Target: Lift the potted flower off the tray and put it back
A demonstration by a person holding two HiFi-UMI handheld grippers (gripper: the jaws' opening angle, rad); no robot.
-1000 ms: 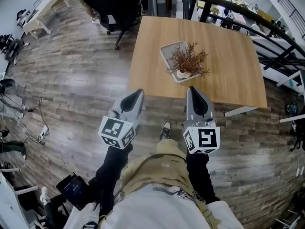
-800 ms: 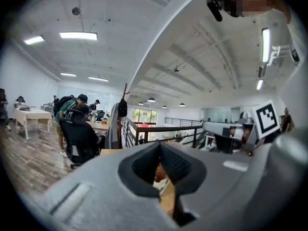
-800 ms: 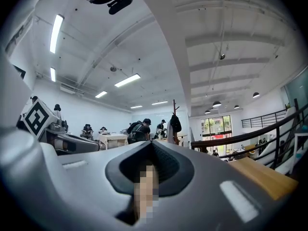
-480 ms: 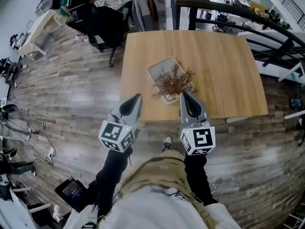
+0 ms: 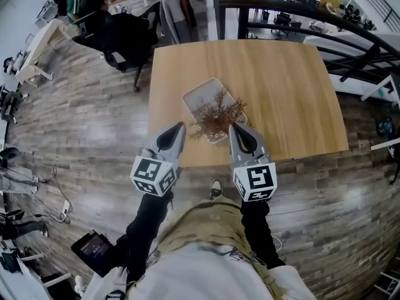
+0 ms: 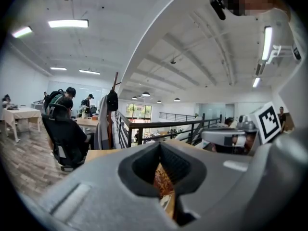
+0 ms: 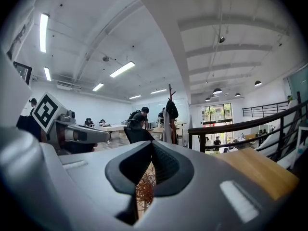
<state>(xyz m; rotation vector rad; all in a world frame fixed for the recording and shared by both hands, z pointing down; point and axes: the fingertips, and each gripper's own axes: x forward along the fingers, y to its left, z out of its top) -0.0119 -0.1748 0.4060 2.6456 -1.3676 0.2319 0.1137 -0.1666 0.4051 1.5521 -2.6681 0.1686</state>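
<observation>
A reddish-brown dried potted flower [image 5: 215, 113] stands in a pale rectangular tray [image 5: 195, 96] near the front edge of the wooden table [image 5: 281, 86]. Its pot is mostly hidden behind my right gripper. My left gripper [image 5: 179, 126] is shut and empty, its tip over the table's front edge just left of the tray. Close against the flower's right side is the tip of my right gripper [image 5: 233, 127], also shut and empty. In the left gripper view the flower [image 6: 163, 181] shows through the slit of the left gripper [image 6: 161, 146]. The right gripper view shows the flower's twigs [image 7: 144, 189] below the right gripper [image 7: 151, 144].
A black office chair [image 5: 119, 33] stands off the table's far left corner, with people seated at desks beyond it. A dark railing [image 5: 300, 10] runs behind the table. My shoe [image 5: 215, 189] is on the wood floor below the table's front edge.
Both grippers have moved forward to the table, which now sits closer in the head view. The right tip has come alongside the flower. Both stay shut.
</observation>
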